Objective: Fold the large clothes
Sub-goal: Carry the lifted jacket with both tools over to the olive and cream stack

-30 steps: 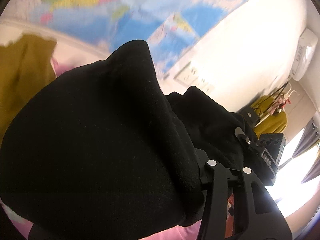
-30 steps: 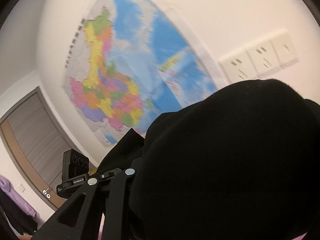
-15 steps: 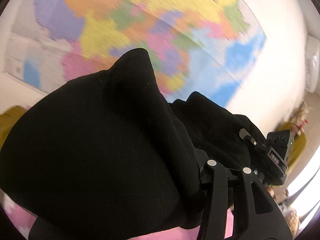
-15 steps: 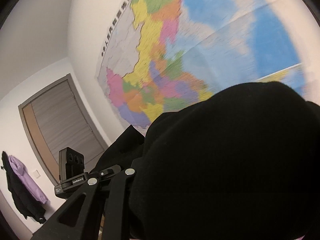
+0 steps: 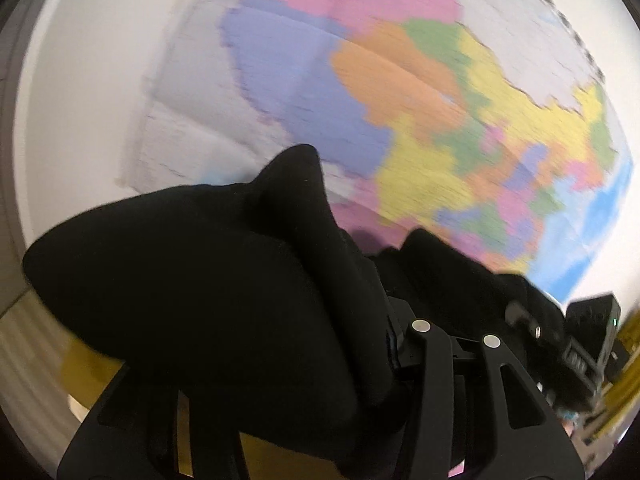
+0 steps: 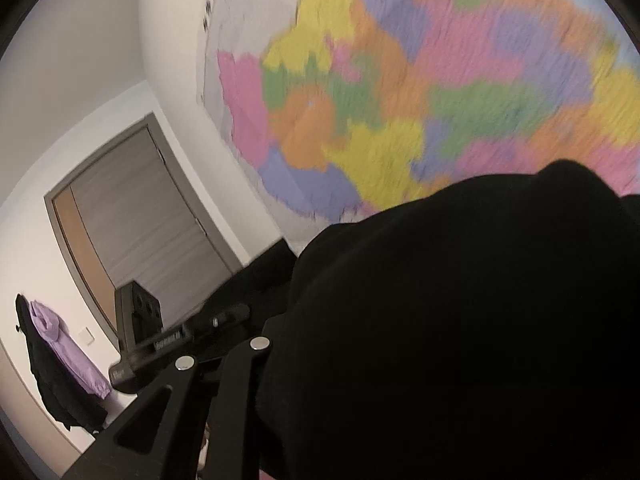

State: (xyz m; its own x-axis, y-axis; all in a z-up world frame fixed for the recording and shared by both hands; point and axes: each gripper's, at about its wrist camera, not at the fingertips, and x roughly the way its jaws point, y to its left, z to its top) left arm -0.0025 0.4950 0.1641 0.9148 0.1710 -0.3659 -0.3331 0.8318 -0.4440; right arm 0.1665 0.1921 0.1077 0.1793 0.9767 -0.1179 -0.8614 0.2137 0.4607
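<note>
Both claws pinch the black garment (image 5: 224,300) aloft facing the wall map (image 5: 420,92), the left claw (image 5: 384,344) at one corner and the right claw (image 6: 280,360) at the other, cloth stretched between them.

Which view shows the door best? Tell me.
Right wrist view: the grey-framed door stands nearly whole at left, beside the wall map. Left wrist view shows at most a blurred grey strip at its left edge.
</note>
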